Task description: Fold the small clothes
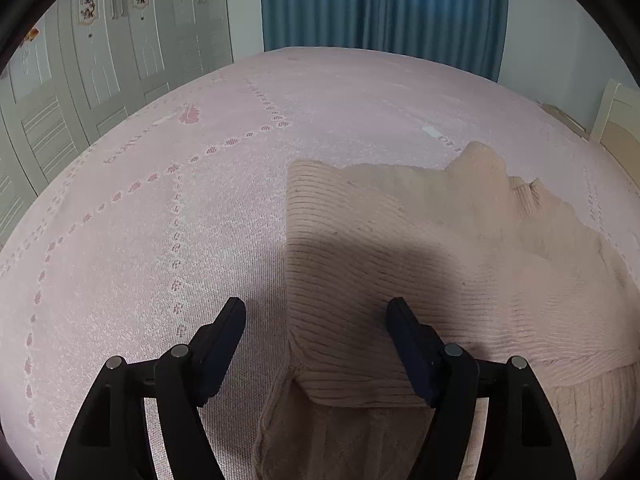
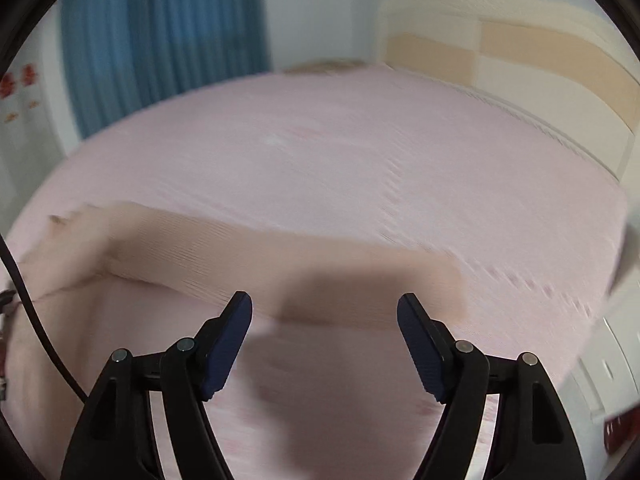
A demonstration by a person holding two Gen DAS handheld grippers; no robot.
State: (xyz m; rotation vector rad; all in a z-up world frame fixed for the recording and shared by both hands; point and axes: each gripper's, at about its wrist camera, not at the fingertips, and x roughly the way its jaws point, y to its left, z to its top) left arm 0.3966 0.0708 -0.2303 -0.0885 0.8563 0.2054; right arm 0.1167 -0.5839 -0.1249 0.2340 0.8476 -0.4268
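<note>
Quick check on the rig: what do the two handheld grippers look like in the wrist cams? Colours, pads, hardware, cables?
Both match: the left gripper and right gripper have matte black, angular linkage arms with triangular cut-outs, round silver pivot pins at the joints, and dark navy ribbed pads on the fingers. A thin black cable runs past the right gripper. No hands or sleeves visible.

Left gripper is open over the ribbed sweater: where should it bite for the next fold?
Probably the folded corner of the beige ribbed sweater, which lies between the open left gripper fingers. Come down from the bedsheet side; there the doubled edge lifts slightly.
</note>
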